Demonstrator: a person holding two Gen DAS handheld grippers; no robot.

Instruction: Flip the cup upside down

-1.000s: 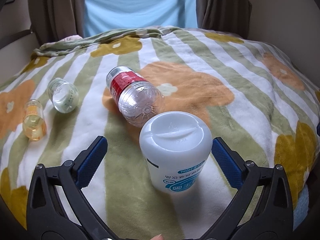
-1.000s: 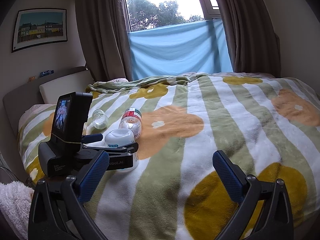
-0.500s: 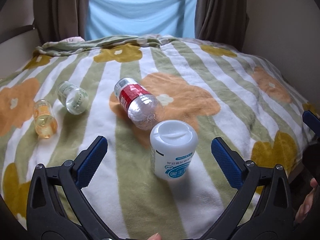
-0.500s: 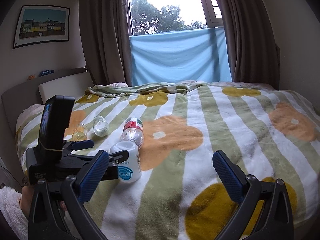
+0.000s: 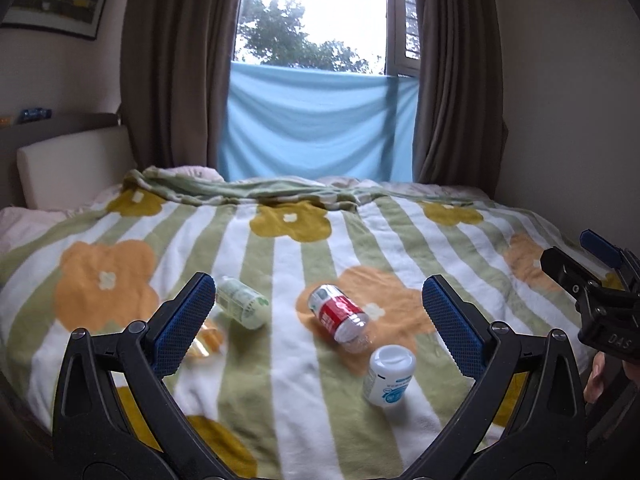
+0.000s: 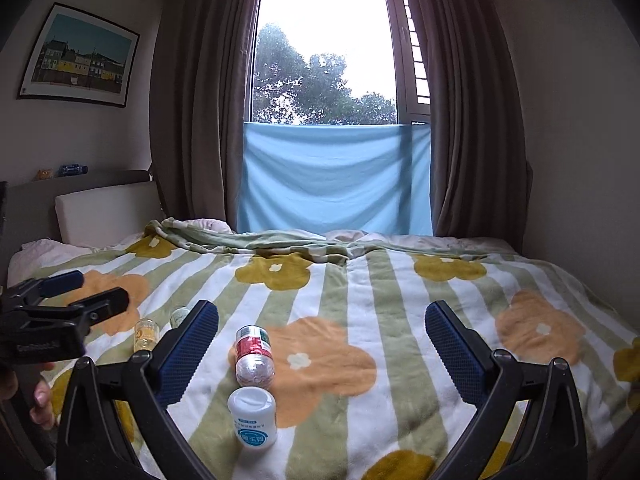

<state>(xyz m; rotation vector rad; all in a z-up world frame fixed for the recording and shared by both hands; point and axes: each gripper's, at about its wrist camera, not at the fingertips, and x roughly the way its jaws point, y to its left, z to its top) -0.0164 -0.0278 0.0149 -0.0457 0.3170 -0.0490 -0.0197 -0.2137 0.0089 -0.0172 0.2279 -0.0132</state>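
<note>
A: What is seen nearest?

B: In the left wrist view the left gripper (image 5: 320,320) is spread wide with nothing held between its blue pads (image 5: 182,322). In the right wrist view the right gripper (image 6: 322,350) is likewise spread wide and nothing is gripped.

A: And the cup?

B: The white cup (image 6: 253,418) is found standing on the bed (image 6: 400,320), its closed flat end turned up and its blue label at the bottom. It is touched by neither gripper. In the left wrist view the cup (image 5: 389,374) is seen low and right of centre, inside the span of the fingers but well beyond them.

A: What lies past it?

B: A bottle (image 6: 254,356) with a red label is laid on its side just behind the cup, on an orange flower of the blanket. Farther left, a small yellow jar (image 6: 146,334) and a clear jar (image 5: 242,302) are seen, the clear one laid on its side.

A: And beyond?

B: A folded blanket edge is seen at the far side of the bed, then a blue cloth (image 6: 336,178) hung across the lower window (image 6: 326,52), flanked by brown curtains (image 6: 196,92). A framed picture (image 6: 78,56) is hung on the left wall.
</note>
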